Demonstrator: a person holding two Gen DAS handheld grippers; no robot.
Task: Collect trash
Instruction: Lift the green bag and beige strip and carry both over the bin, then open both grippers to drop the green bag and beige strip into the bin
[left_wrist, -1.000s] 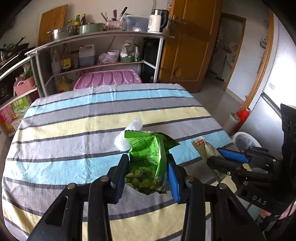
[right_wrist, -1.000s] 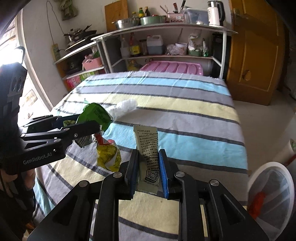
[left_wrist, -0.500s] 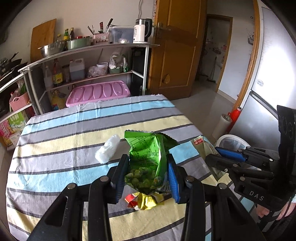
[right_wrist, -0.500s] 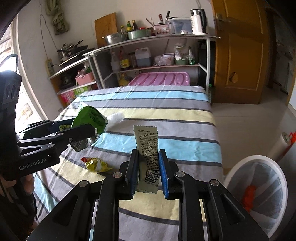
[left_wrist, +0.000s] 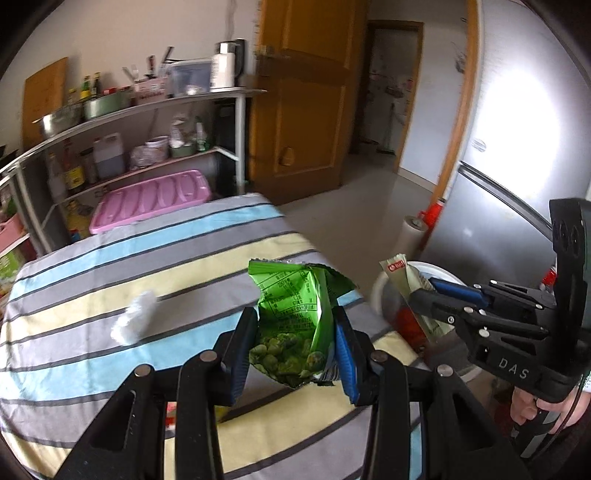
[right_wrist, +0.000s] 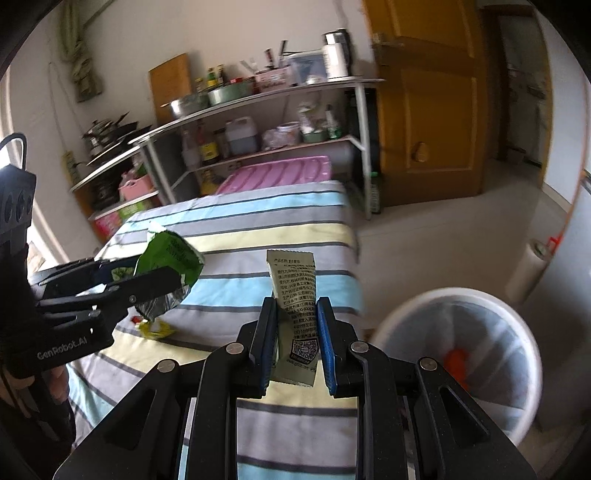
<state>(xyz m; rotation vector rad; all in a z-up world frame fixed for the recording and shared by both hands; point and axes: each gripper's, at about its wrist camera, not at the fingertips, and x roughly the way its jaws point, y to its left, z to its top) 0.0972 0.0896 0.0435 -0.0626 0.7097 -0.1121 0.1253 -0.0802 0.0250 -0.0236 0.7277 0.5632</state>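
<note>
The left gripper (left_wrist: 293, 341) has its fingers closed on a crinkled green foil snack bag printed with green peas (left_wrist: 295, 321), pinching the lower half so the torn mouth stands up above the striped-cloth desk (left_wrist: 110, 266). The right gripper (right_wrist: 293, 341) has its fingers closed on a flat pale-green paper sachet (right_wrist: 295, 314), held upright beyond the desk's edge, next to the white plastic waste bin with an orange scrap inside (right_wrist: 461, 354).

Both wrappers look almost weightless, thin and limp. The foil bag is likely slippery and springy, so a pinch across its crumpled body should hold better than one at an edge. The sachet is stiffer and stands on its own; its middle is the safe place to hold.

On the desk, left of the bin, lie a small crumpled yellow-and-red wrapper (right_wrist: 153, 326) and a white wad of tissue (left_wrist: 135, 321); both would need a low pinch against the soft cloth.

The sachet carries dense Chinese print, a QR code and a red label at the top; I cannot read the words. The left tool reads "GenRobot.AI", the right "DAS".
</note>
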